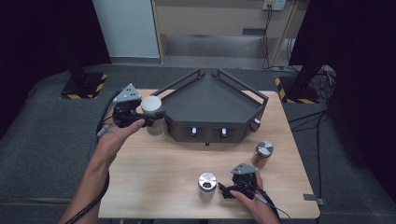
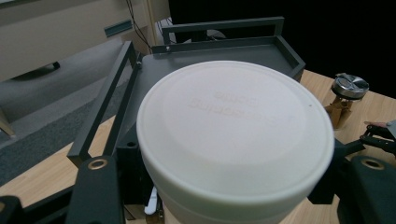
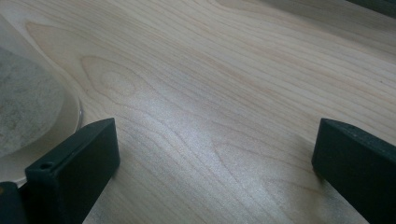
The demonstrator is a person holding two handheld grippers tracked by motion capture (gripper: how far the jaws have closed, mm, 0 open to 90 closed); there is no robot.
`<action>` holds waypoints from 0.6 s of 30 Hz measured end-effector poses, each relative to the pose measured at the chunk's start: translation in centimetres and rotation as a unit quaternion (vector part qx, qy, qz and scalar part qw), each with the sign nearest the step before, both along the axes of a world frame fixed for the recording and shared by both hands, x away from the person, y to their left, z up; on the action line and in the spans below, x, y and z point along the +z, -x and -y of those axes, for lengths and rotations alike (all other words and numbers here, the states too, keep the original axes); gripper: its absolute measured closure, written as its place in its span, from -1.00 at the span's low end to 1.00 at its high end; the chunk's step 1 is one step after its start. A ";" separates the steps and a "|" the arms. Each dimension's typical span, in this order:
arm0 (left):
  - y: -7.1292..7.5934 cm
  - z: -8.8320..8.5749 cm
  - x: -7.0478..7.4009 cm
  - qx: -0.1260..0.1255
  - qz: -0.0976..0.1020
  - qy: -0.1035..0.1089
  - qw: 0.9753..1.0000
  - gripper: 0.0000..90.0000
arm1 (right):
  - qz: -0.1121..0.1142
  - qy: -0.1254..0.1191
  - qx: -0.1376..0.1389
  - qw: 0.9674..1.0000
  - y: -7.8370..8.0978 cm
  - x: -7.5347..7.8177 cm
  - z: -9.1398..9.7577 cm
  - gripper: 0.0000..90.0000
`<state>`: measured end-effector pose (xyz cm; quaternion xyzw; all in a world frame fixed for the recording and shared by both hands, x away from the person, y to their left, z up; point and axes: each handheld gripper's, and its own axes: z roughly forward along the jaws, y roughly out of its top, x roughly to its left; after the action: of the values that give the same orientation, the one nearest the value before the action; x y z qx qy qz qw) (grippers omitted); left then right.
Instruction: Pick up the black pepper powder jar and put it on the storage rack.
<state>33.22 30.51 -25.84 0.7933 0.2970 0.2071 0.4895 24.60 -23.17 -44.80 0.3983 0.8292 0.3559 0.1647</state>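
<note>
My left gripper [image 1: 148, 117] is shut on a jar with a white lid [image 1: 152, 106], gripping its sides just below the lid. It holds the jar upright beside the left front corner of the dark angular tray [image 1: 212, 100]. In the left gripper view the white lid [image 2: 233, 130] looms between the two black fingers [image 2: 95, 186]. My right gripper [image 1: 229, 190] rests low on the table near the front edge, open. Between its fingers [image 3: 74, 172] is bare wood. A silver-lidded jar [image 1: 207, 182] stands just to its left, and the jar's edge [image 3: 28, 116] borders the left jaw.
A second silver-lidded jar [image 1: 264, 149] stands at the right, in front of the tray's right corner, also seen as the jar [image 2: 350, 86] in the left gripper view. The tray has raised rails [image 2: 107, 102] and takes up the back of the wooden table [image 1: 163, 177].
</note>
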 end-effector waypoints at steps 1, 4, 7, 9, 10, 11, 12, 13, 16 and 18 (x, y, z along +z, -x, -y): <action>-0.1 0.1 0.1 -0.001 0.001 0.000 1.000 -0.27 | 0.000 0.000 0.000 1.000 0.0 0.0 0.0 -0.98; -0.6 0.2 0.5 -0.008 0.003 0.003 1.000 -0.27 | 0.000 0.000 0.000 1.000 0.0 0.0 0.0 -0.98; -1.0 0.6 1.1 -0.010 0.006 -0.002 1.000 -0.27 | 0.000 0.000 0.000 1.000 0.0 0.0 0.0 -0.98; -1.2 0.8 1.2 -0.010 0.006 -0.003 1.000 -0.27 | 0.000 0.000 0.000 1.000 0.0 0.0 0.0 -0.98; -1.3 0.9 1.5 -0.011 0.008 -0.005 1.000 -0.27 | 0.000 0.000 0.000 1.000 0.0 0.0 0.0 -0.98; -1.4 1.1 1.6 -0.011 0.008 -0.006 1.000 -0.27 | 0.000 -0.001 -0.001 1.000 0.0 0.0 0.0 -0.98; -1.7 1.4 1.9 -0.013 0.010 -0.006 1.000 -0.27 | -0.001 -0.001 -0.001 1.000 0.0 0.0 0.0 -0.98; -1.7 1.4 1.9 -0.013 0.010 -0.006 1.000 -0.27 | -0.001 -0.001 -0.001 1.000 0.0 0.0 0.0 -0.98; -2.3 1.9 2.1 -0.013 0.010 -0.010 1.000 -0.27 | 0.000 -0.001 -0.001 1.000 0.0 0.0 0.0 -0.98; -2.8 2.0 2.2 -0.014 0.007 -0.011 1.000 -0.27 | 0.000 -0.001 0.000 1.000 0.0 0.0 0.0 -0.98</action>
<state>36.00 28.51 -23.64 0.8011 0.2808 0.2088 0.4857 24.59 -23.17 -44.82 0.3986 0.8286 0.3569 0.1647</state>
